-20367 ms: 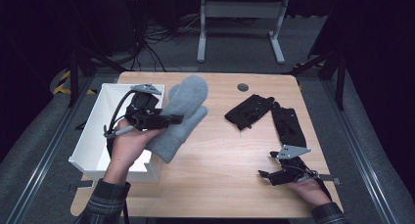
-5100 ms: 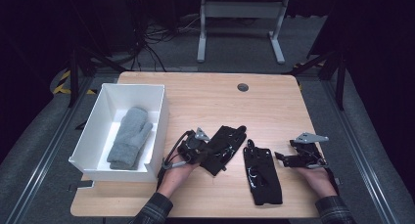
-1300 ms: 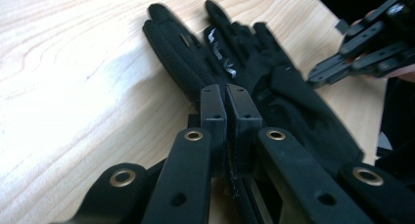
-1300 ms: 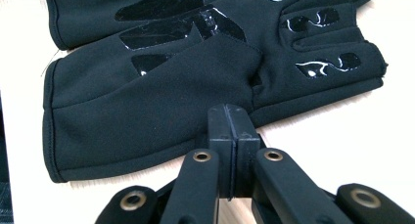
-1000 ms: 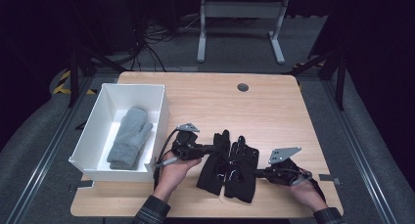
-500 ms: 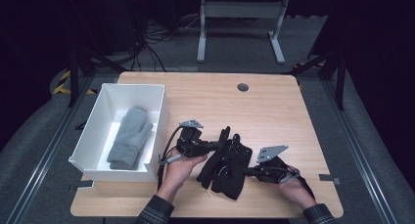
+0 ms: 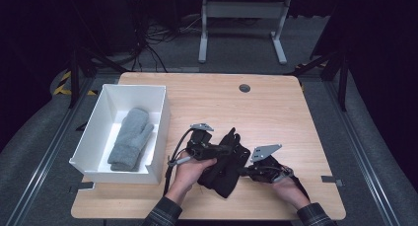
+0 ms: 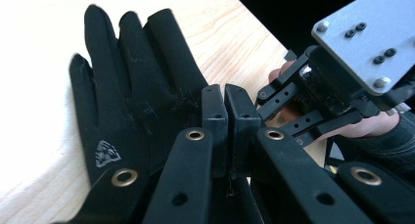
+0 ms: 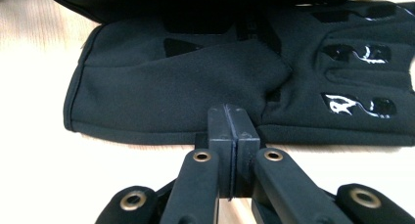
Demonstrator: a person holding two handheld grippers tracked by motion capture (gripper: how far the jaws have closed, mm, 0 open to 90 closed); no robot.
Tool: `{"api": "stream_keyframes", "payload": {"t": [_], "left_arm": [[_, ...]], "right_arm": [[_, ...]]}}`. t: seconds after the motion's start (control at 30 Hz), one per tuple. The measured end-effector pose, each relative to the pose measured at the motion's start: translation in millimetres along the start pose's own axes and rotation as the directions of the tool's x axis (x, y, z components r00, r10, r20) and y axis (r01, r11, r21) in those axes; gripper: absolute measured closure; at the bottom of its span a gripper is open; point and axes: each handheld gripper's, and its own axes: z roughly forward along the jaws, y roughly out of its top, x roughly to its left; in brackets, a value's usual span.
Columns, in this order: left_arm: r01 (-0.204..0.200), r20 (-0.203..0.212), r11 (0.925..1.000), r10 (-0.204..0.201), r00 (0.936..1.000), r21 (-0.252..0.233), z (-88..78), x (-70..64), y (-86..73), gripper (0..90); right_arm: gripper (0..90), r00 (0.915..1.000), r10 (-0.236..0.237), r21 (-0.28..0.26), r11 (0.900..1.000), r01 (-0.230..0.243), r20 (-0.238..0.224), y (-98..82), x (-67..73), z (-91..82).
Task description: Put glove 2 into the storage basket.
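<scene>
So here both grippers are working on a pair of black gloves (image 7: 226,163) lying in a heap on the counter (image 7: 276,107), just right of the white box (image 7: 101,125) and close to the counter's near edge.

The left gripper (image 7: 227,148) comes in from the box side, and its jaws are pressed together with next to no gap. In the left gripper view they sit right on top of one black glove (image 8: 132,101), the one with its fingers spread flat and a small grey logo near the cuff. I honestly can't tell if any fabric is pinched between them or if they're just resting on it.

The right gripper (image 7: 245,170) comes at the heap from the side away from the box, jaws fully closed too. In the right gripper view the tips sit at the edge of the other glove (image 9: 205,87), the one with shiny grip patches on its fingers, right where a flap of fabric folds over. Again, whether they've nipped the cloth or just touch it, I can't say.

Inside the white box there's a grey mitten (image 7: 129,137) lying flat, well apart from the black gloves.
</scene>
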Motion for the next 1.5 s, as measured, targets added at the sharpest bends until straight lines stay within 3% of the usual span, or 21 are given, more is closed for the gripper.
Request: {"api": "stream_keyframes", "payload": {"t": [0.3, 0.47, 0.57, 0.67, 0.77, 0.83, 1.03, 1.17, 1.27, 1.4, 1.5], "left_arm": [[0.001, -0.003, 0.999, -0.001, 1.0, 0.044, 15.2, -0.7, -5.3, 88.3], [0.0, -0.005, 0.999, 0.0, 1.0, 0.046, 16.9, -1.3, -5.6, 86.9], [0.004, 0.017, 0.9996, -0.005, 0.9999, 0.027, 14.8, -1.0, -5.3, 84.9], [-0.012, 0.014, 0.9998, 0.012, 0.9998, 0.012, 9.6, -3.9, -4.4, 80.8], [-0.053, -0.015, 0.9984, 0.053, 0.9985, 0.022, 3.1, -7.4, -6.7, 89.2], [-0.078, -0.047, 0.9959, 0.08, 0.9957, 0.045, 0.1, -10.3, -11.2, 90.0], [-0.11, -0.078, 0.9865, 0.12, 0.9897, 0.121, 5.2, -19.8, -28.8, 90.0], [-0.125, -0.103, 0.9726, 0.147, 0.9839, 0.196, 19.1, -21.5, -37.8, 90.0], [-0.141, -0.128, 0.9574, 0.177, 0.9758, 0.252, 28.2, -21.4, -42.3, 90.0], [-0.159, -0.146, 0.9486, 0.205, 0.9679, 0.274, 25.2, -23.1, -44.5, 90.0], [-0.159, -0.143, 0.9457, 0.206, 0.9679, 0.283, 19.3, -20.5, -47.6, 90.0]], "right_arm": [[90.0, 1.0, -0.007, -0.003, 1.0, 0.007, -0.003, 7.1, 3.1, 8.5], [90.0, 1.0, -0.007, -0.01, 1.0, 0.007, -0.003, 8.5, 3.1, 11.2], [90.0, 1.0, -0.007, -0.01, 1.0, 0.007, -0.002, 8.7, 3.3, 11.4], [90.0, 1.0, -0.003, -0.007, 1.0, 0.003, 0.0, 7.4, 2.0, 8.7], [87.5, 0.9999, 0.008, -0.014, 1.0, -0.008, 0.012, 4.3, -1.7, 0.6], [83.8, 0.9993, 0.015, -0.021, 1.0, -0.014, 0.034, 0.5, -5.7, -8.0], [61.9, 0.9848, 0.07, -0.045, 0.997, -0.064, 0.159, -16.2, -26.3, -32.0], [47.9, 0.9705, 0.121, -0.062, 0.992, -0.111, 0.208, -23.7, -39.9, -36.3], [42.6, 0.9596, 0.148, -0.066, 0.989, -0.136, 0.239, -26.9, -45.6, -36.5], [37.2, 0.9507, 0.155, -0.065, 0.988, -0.142, 0.269, -29.0, -49.3, -36.1], [32.8, 0.9442, 0.161, -0.067, 0.987, -0.148, 0.287, -30.9, -52.3, -35.2]]}}
